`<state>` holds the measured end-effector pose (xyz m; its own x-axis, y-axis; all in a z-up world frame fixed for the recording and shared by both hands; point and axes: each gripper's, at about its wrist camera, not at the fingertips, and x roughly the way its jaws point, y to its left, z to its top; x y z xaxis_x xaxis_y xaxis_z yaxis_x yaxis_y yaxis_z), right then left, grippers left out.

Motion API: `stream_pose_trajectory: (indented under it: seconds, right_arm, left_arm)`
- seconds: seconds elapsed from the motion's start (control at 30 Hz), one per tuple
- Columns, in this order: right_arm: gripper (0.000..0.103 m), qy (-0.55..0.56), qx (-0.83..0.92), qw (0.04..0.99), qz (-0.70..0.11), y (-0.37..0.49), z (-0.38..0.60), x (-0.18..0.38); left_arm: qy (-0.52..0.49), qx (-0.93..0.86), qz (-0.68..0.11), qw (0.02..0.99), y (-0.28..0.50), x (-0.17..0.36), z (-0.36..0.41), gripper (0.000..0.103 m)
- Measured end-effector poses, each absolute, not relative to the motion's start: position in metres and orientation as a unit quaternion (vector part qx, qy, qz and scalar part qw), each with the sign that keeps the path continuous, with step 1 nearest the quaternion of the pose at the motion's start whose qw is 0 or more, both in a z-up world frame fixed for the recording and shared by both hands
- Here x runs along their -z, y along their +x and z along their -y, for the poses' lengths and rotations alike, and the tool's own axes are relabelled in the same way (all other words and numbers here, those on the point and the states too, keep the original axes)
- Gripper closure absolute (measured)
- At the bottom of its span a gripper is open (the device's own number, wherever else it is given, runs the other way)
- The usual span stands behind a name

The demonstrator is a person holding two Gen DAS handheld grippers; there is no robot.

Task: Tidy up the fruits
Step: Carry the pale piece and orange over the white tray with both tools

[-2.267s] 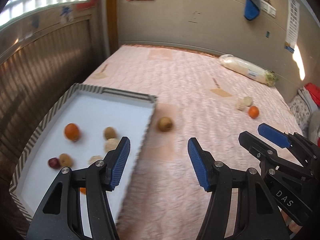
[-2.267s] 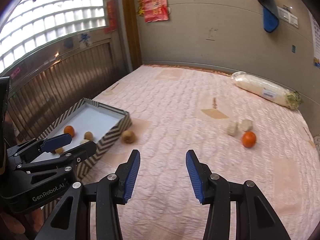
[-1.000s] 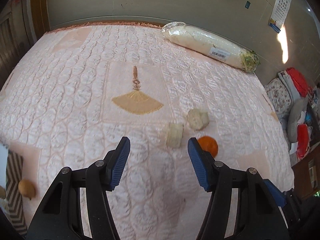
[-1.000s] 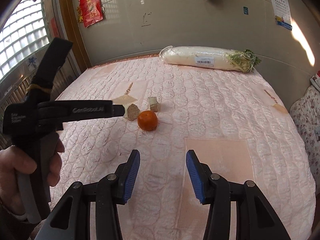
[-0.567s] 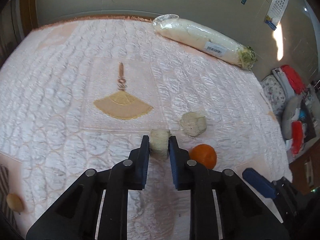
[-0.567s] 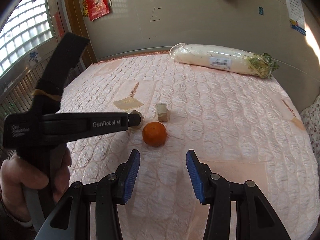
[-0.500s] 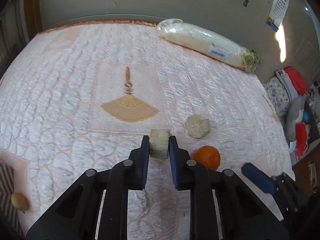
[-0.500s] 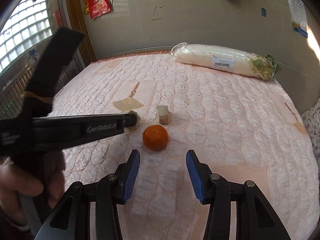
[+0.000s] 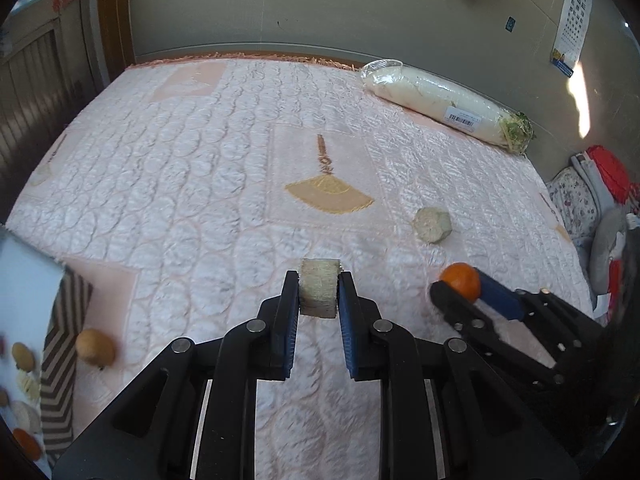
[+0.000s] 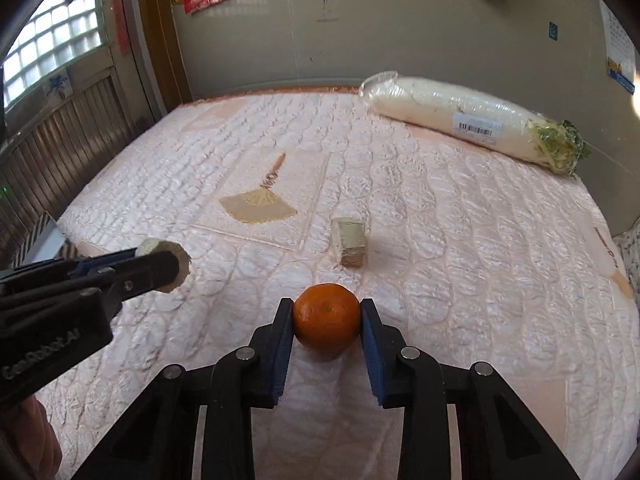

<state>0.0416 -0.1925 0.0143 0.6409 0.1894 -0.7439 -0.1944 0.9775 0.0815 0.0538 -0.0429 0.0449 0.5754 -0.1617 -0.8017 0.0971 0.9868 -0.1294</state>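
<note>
Both grippers have changed since 0.5 s ago: left gripper (image 9: 319, 294) has lifted its pale cut chunk (image 9: 319, 293) off the quilt and swung toward 9 o'clock, and right gripper (image 10: 327, 318), wide open then, has closed onto the orange (image 10: 327, 315).

Grip state: left fingers (image 9: 291, 300) are narrowed to the chunk's width, pads flat on both sides. Right fingers (image 10: 285, 326) press the orange at its equator; it looks at or just off the quilted bedspread (image 10: 460, 240), cannot tell which.

Still loose: a second pale chunk (image 9: 432, 225) at 1 o'clock in the left view, well apart from both grippers. A brown round fruit (image 9: 95, 347) lies at 8 o'clock just beside the striped tray (image 9: 60, 364), outside its wall, touching or not unclear.

Done: the tray at the 8–9 o'clock edge of the left view already holds several pieces, brown, pale, one orange and one dark red, partly cropped and blurred.

Progress estimate: roughly half or better. Two pieces in hand need carrying to the tray at 9 o'clock and dropping; after that two loose pieces remain.

The wrapped daikon radish (image 10: 472, 124) at 1 o'clock by the wall is probably not part of the sort.
</note>
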Motion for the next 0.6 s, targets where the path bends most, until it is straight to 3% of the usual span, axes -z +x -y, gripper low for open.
stream_pose_trajectory:
  seconds: [0.6]
  right_arm:
    - [0.072,0.026,-0.131,0.924,-0.357,-0.069,0.135,-0.056]
  left_arm:
    - [-0.003,0.021,-0.395,0.919,-0.049,-0.067,-0.020,0.085]
